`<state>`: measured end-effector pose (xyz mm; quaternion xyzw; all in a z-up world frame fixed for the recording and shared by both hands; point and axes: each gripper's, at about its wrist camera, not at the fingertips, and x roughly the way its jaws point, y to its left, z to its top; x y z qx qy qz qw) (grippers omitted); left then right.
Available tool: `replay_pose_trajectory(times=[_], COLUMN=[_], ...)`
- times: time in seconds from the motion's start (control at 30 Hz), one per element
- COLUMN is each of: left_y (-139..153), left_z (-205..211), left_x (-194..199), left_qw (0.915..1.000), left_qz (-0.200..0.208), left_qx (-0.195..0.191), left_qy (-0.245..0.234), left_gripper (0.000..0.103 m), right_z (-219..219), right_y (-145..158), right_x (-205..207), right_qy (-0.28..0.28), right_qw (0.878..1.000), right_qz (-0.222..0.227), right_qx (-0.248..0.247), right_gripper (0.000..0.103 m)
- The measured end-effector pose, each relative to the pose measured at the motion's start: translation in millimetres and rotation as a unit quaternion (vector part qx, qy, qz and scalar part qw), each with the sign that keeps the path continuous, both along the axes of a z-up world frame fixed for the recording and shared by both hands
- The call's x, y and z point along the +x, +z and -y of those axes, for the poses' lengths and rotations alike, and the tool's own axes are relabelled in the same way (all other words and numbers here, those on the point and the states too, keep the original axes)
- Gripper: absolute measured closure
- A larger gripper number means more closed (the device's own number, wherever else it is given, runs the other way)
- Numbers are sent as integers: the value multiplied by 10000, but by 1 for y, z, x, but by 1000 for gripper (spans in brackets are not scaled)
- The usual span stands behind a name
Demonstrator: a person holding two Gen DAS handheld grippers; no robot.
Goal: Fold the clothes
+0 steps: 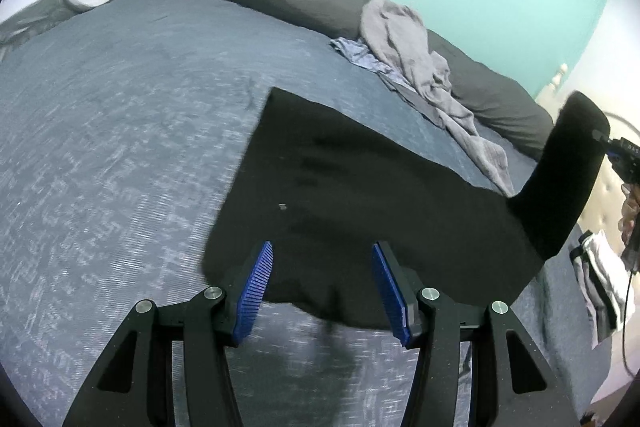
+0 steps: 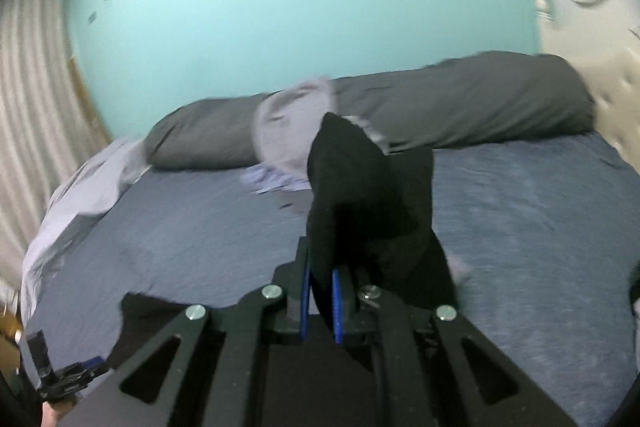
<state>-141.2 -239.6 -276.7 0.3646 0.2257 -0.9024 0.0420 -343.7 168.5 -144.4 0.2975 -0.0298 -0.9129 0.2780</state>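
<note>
Right gripper (image 2: 320,303) is clamped on a raised fold of the black garment (image 1: 360,195); the rest lies flat on the bed (image 1: 100,147). Left gripper (image 1: 322,283) is spread wide, the near hem between its fingers. Fabric looks soft, light and limp, so pinch at edges or corners.
</note>
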Motion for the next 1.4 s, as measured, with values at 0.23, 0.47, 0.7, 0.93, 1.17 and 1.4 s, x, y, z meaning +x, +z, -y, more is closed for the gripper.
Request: replay_pose_trajectory(times=[0.23, 0.47, 0.7, 0.93, 1.17, 1.4], left_y=[-5, -9, -10, -9, -9, -8], left_z=[26, 45, 58, 60, 55, 48], left_x=[15, 23, 28, 30, 26, 16], left_qw=[9997, 9983, 9971, 9966, 9973, 9976], left_qz=[-4, -51, -78, -85, -63, -96], left_qx=[174, 461, 605, 655, 600, 614], left_qy=[176, 341, 448, 483, 415, 314], left_gripper=[47, 47, 47, 47, 47, 47], right_z=[123, 223, 294, 295, 261, 221], right_y=[-28, -65, -118, -130, -101, -112], right_x=[43, 87, 117, 133, 126, 105], right_qy=[721, 1371, 1930, 2206, 2099, 1680], right_qw=[9970, 9890, 9723, 9658, 9714, 9779], right_qz=[194, 459, 1156, 1331, 1040, 1213], right_qx=[205, 311, 642, 306, -386, -280], right_gripper=[95, 95, 89, 62, 62, 62])
